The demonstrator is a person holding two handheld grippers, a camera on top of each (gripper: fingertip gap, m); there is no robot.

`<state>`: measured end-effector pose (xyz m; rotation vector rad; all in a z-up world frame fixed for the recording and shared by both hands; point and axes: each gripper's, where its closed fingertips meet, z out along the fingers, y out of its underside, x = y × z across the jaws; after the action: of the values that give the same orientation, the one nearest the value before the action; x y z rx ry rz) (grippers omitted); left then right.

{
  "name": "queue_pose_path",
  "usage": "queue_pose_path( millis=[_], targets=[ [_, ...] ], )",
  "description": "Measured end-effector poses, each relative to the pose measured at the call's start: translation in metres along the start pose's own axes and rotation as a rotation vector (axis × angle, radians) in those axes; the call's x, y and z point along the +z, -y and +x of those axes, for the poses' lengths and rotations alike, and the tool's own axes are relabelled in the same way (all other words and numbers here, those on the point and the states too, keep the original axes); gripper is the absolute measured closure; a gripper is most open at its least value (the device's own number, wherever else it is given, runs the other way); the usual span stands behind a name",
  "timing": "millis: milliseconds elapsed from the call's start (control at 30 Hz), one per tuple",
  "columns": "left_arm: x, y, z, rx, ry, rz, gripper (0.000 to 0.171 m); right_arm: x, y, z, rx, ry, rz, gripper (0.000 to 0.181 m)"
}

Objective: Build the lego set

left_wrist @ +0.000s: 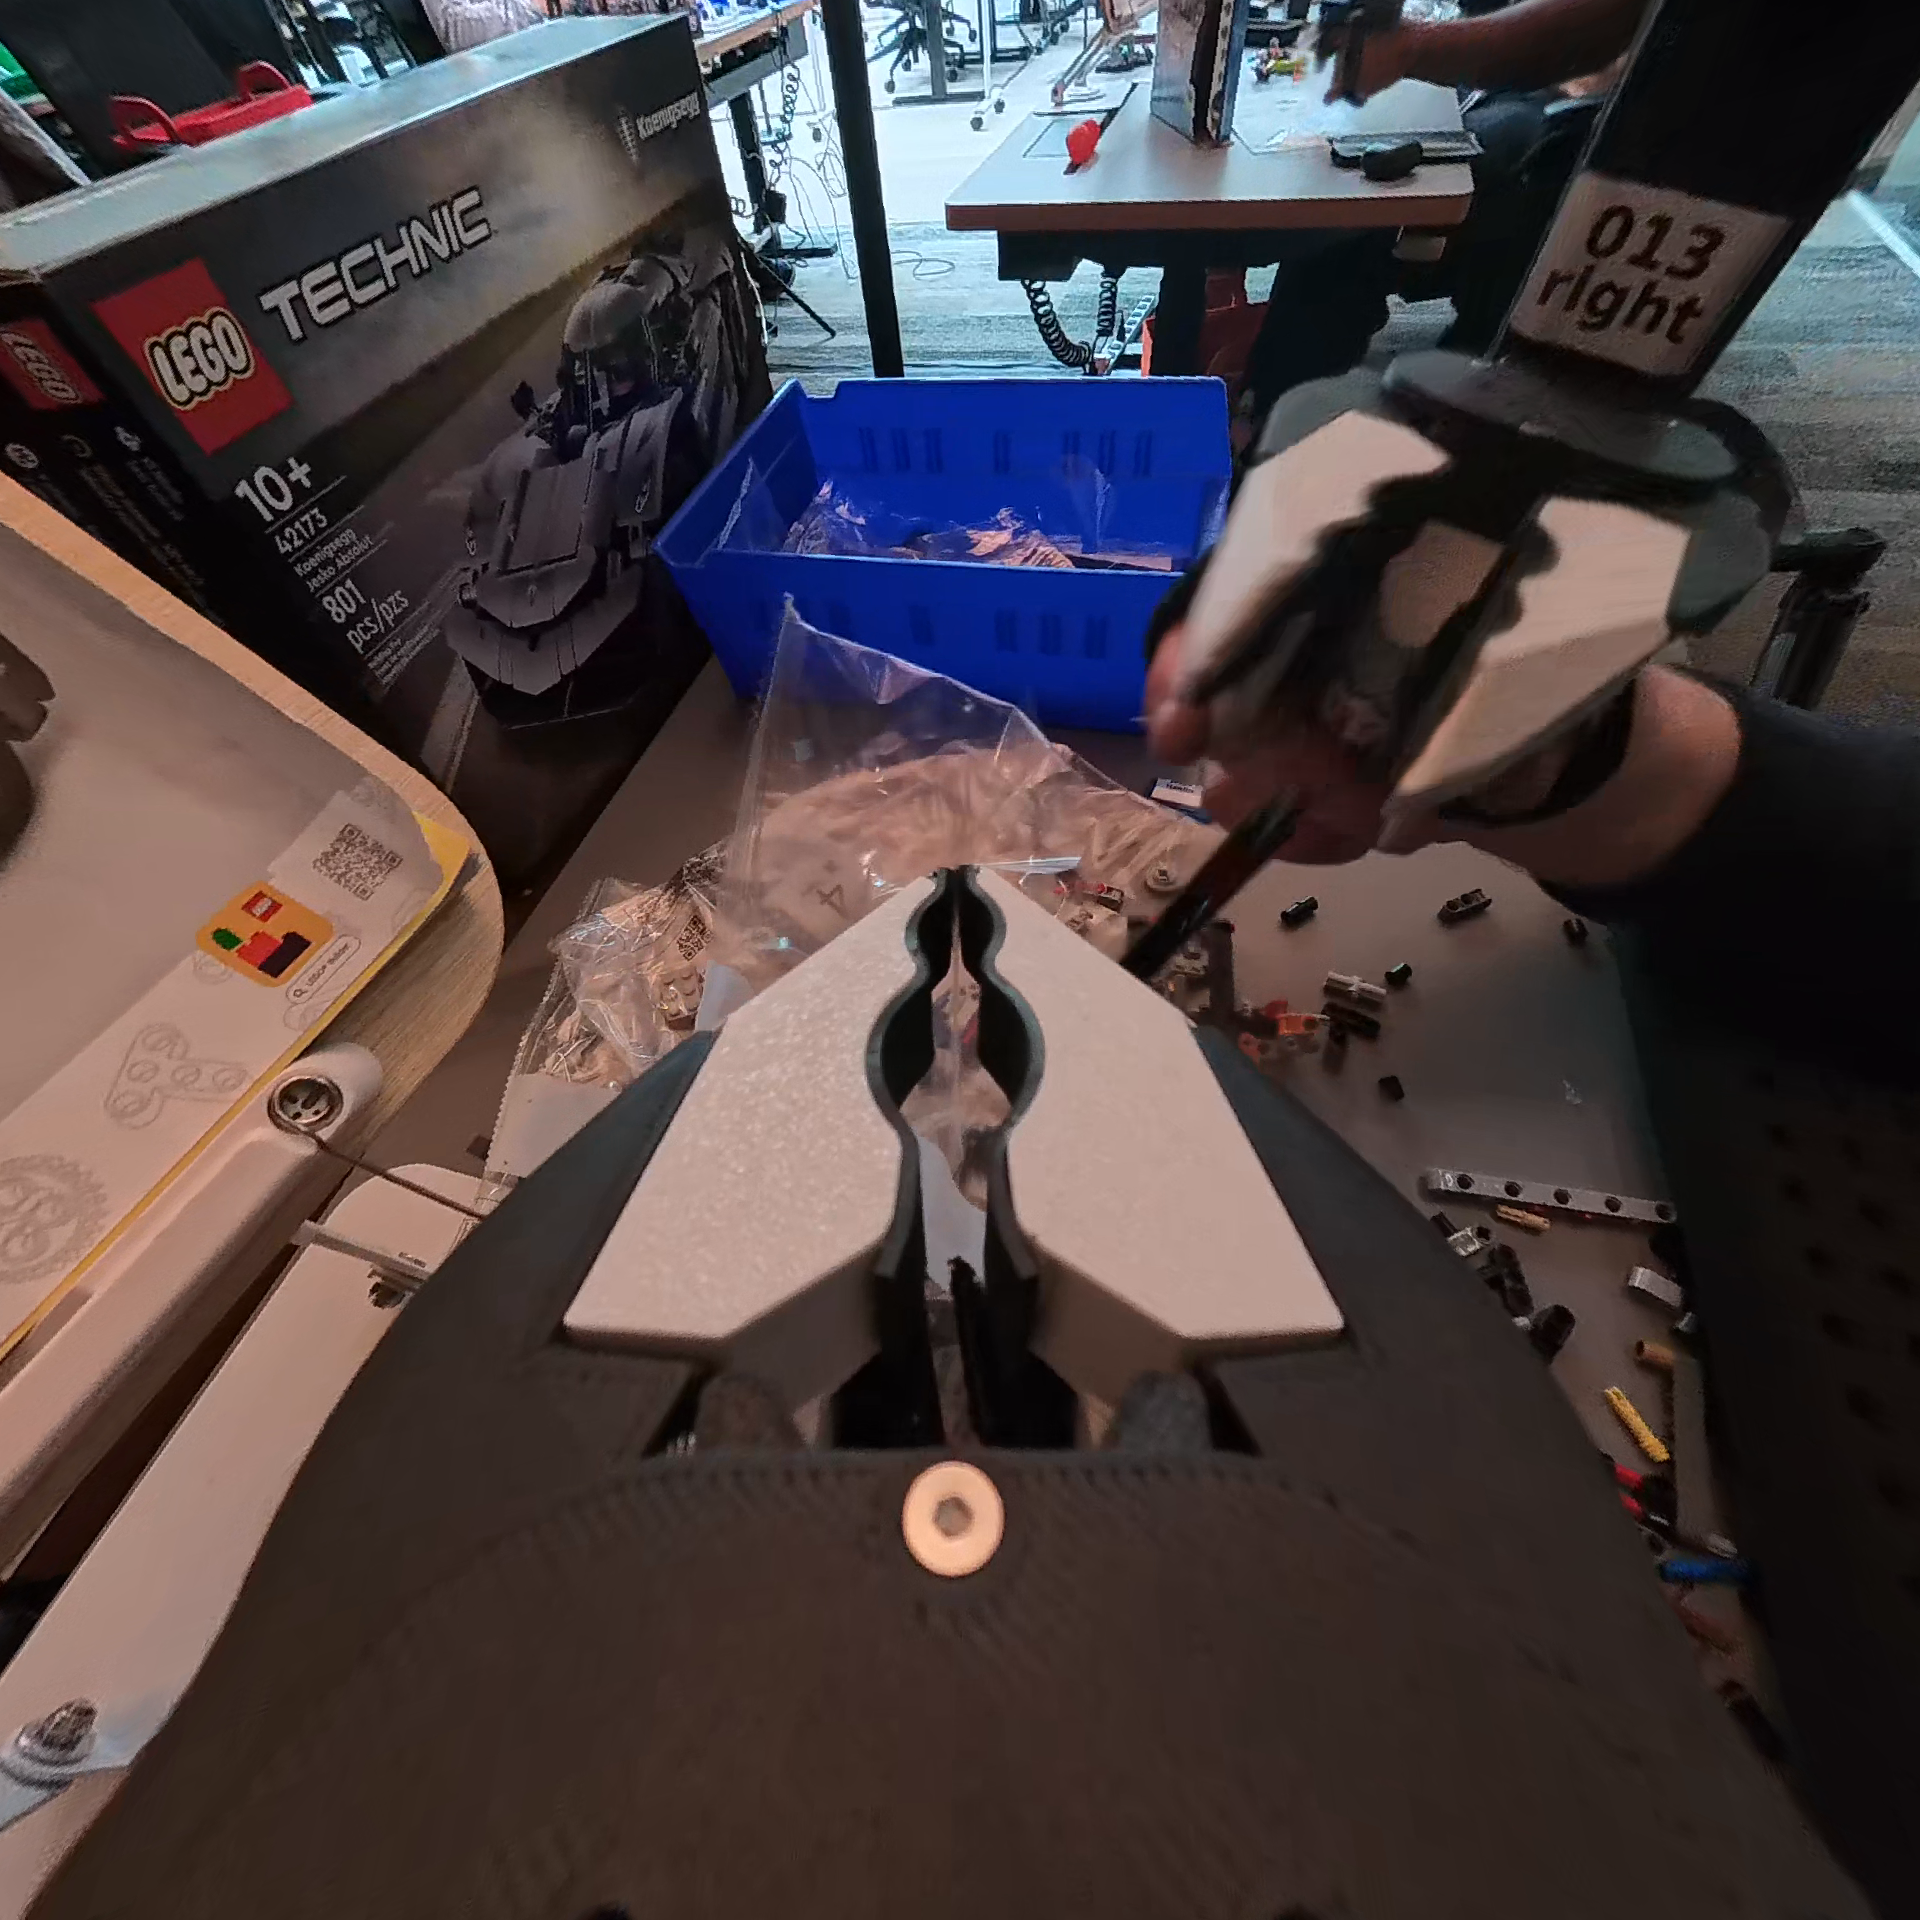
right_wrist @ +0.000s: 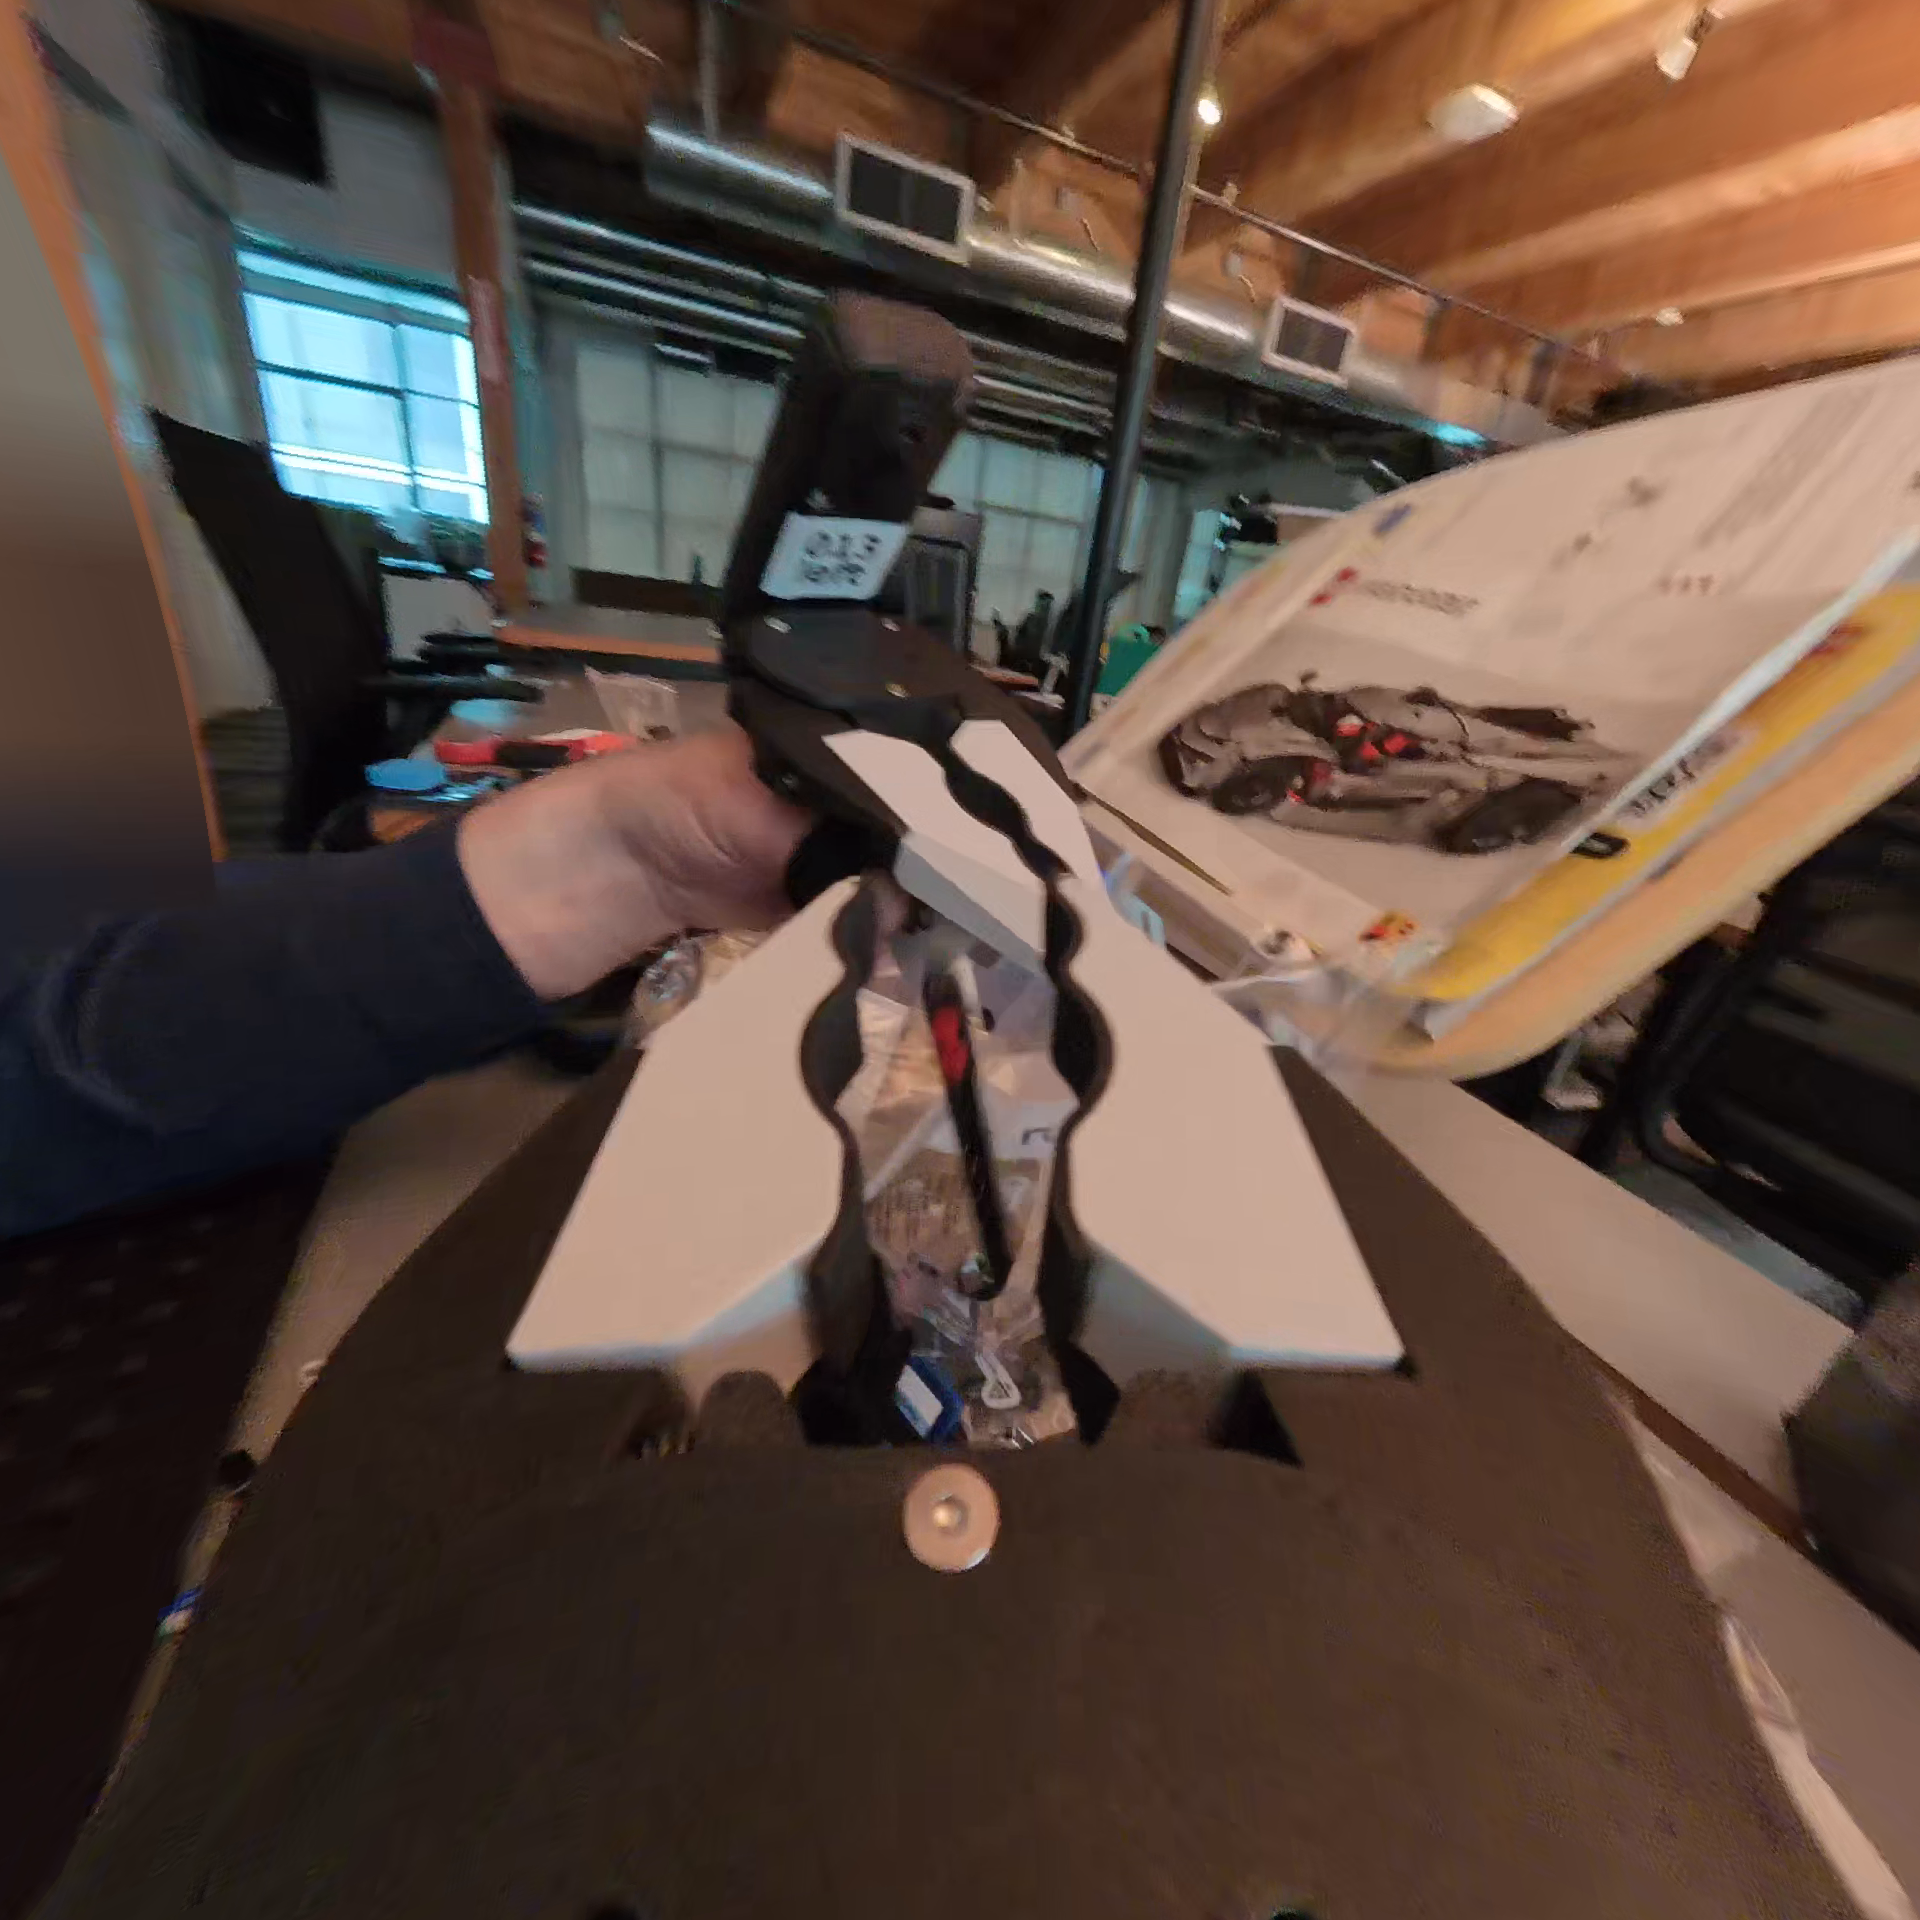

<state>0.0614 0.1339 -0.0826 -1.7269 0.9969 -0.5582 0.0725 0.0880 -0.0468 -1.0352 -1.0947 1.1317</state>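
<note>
Grey tabletop (left_wrist: 1507, 987) in an open workshop with a timber ceiling and metal ducts. Nearest in the left wrist view we see the left gripper (left_wrist: 954, 883), its white fingers pressed together at the tips with only a wavy gap behind them. A thin dark strip shows low in that gap, and we cannot tell what it is. Just beyond the tips lie crumpled clear plastic bags (left_wrist: 883, 790) of small parts. To their right, loose lego pieces (left_wrist: 1351, 1003) are scattered over the table, and a long grey beam (left_wrist: 1548, 1195) lies nearer to us.

Above these pieces a hand (left_wrist: 1662, 758) in a dark sleeve holds the right gripper (left_wrist: 1294, 738). Its jaws pinch a black beam (left_wrist: 1216, 894), which juts down towards the table. In the right wrist view we see the same black beam (right_wrist: 966, 1122), bearing a red part, held slantwise between the fingers of the right gripper (right_wrist: 961, 914). Just past it, the left gripper (right_wrist: 1055, 862) points towards us, held in the other hand (right_wrist: 644, 862).

At the left, an instruction booklet (left_wrist: 156, 831) rests on a tilted wooden stand (left_wrist: 468, 935); the right wrist view shows the booklet (right_wrist: 1455, 727) open at a picture of a car. Behind the bags stand a blue bin (left_wrist: 935, 623) holding more bags and a dark set box (left_wrist: 395, 416). Farther off are other desks and another person's arm (left_wrist: 1455, 52).
</note>
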Motion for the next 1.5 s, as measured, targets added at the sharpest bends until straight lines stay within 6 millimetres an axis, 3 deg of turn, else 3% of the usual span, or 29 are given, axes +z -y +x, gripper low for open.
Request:
queue_pose_path(
  millis=[67,200,267,333,467,633,733,800,1100,1267,1400,1500],
  targets=[
    [0.000,0.000,0.000,-0.001,-0.002,0.001,0.171,0.001,-0.003,0.007,0.010,-0.044,-0.022,0.140],
    [-0.002,0.000,-0.003,-0.008,0.004,0.007,0.171,-0.014,0.013,0.011,-0.012,-0.052,0.029,0.151],
    [-0.005,0.001,-0.006,-0.011,0.012,0.013,0.171,-0.021,0.019,-0.006,-0.018,0.064,0.036,0.163],
    [-0.007,0.001,-0.009,-0.016,0.019,0.020,0.171,-0.024,0.010,-0.039,0.009,0.269,-0.037,0.168],
    [-0.015,0.001,-0.017,-0.036,0.038,0.038,0.171,-0.015,-0.052,-0.091,-0.046,0.510,-0.348,0.171],
    [-0.024,0.001,-0.025,-0.054,0.059,0.057,0.171,-0.012,-0.146,-0.125,-0.098,0.629,-0.789,0.170],
    [-0.025,0.001,-0.026,-0.055,0.061,0.058,0.171,-0.021,-0.178,-0.138,-0.122,0.676,-0.962,0.169],
    [-0.024,0.001,-0.026,-0.054,0.060,0.055,0.171,-0.026,-0.182,-0.147,-0.110,0.720,-1.004,0.169],
    [-0.022,0.000,-0.024,-0.048,0.059,0.046,0.171,-0.048,-0.203,-0.154,-0.122,0.738,-1.205,0.168],
    [-0.022,-0.001,-0.024,-0.048,0.061,0.043,0.171,-0.049,-0.210,-0.154,-0.153,0.738,-1.244,0.172],
    [-0.021,-0.001,-0.024,-0.046,0.060,0.041,0.171,-0.042,-0.203,-0.147,-0.150,0.709,-1.181,0.175],
    [-0.021,-0.001,-0.023,-0.046,0.058,0.041,0.171,-0.025,-0.179,-0.133,-0.167,0.632,-1.027,0.176]
  ],
)
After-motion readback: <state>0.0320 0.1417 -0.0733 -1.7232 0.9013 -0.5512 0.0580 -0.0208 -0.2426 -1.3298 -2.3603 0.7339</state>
